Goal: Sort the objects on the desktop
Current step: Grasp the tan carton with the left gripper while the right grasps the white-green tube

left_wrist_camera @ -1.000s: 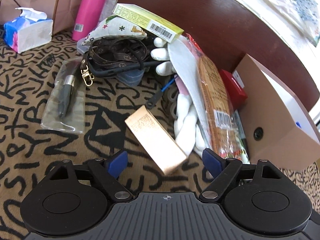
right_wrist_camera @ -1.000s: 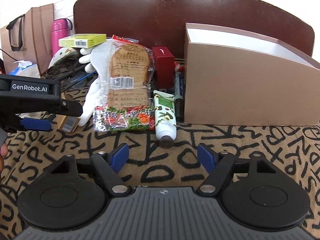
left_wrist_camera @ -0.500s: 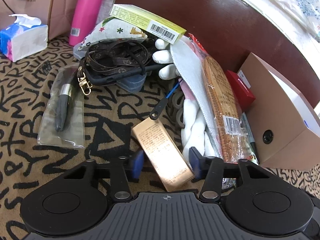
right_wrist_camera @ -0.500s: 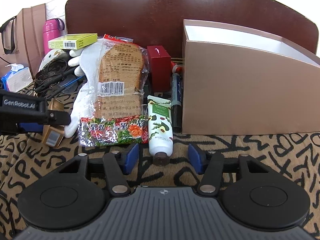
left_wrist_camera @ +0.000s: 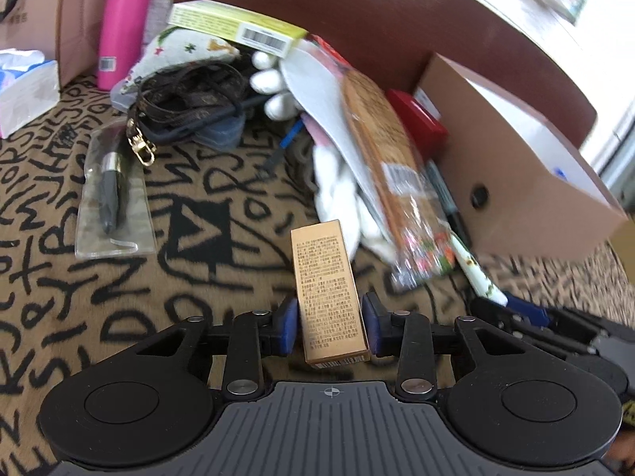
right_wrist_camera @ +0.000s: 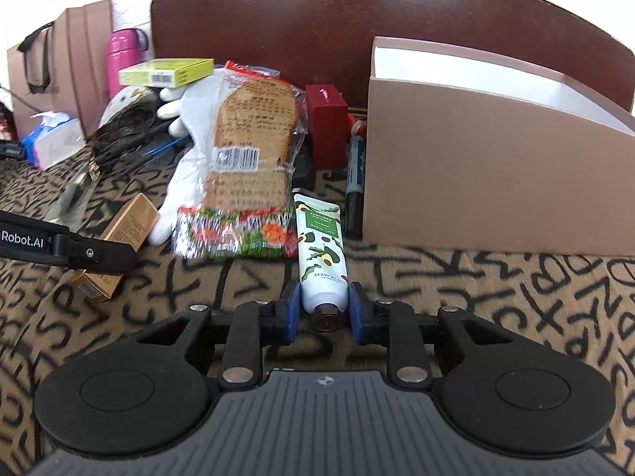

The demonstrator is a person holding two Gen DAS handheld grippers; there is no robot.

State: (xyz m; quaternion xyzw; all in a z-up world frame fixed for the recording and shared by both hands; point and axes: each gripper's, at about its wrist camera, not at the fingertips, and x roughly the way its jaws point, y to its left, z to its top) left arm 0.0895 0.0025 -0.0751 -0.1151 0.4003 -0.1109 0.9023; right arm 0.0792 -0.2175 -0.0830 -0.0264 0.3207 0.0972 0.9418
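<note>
My left gripper (left_wrist_camera: 328,325) is shut on a slim gold carton (left_wrist_camera: 326,285), held lengthwise between the blue pads. The carton also shows in the right wrist view (right_wrist_camera: 115,238) under the left gripper's black body. My right gripper (right_wrist_camera: 322,311) is shut on the cap end of a white hand-cream tube with an avocado print (right_wrist_camera: 320,256), which lies on the patterned cloth. The tube's tip also shows in the left wrist view (left_wrist_camera: 478,277).
An open brown box (right_wrist_camera: 488,194) stands at the right. A bagged snack (right_wrist_camera: 250,174), white gloves (right_wrist_camera: 186,182), a red box (right_wrist_camera: 327,127), a marker (right_wrist_camera: 354,174), a yellow-green carton (right_wrist_camera: 166,73), a pink bottle (left_wrist_camera: 121,23), a strap (left_wrist_camera: 186,99), a bagged pen (left_wrist_camera: 111,194) and tissues (left_wrist_camera: 24,91) crowd the back.
Both grippers went from wide open to shut: the left closed on the gold carton, which turned to lie along the fingers, and the right moved forward and closed on the tube.
</note>
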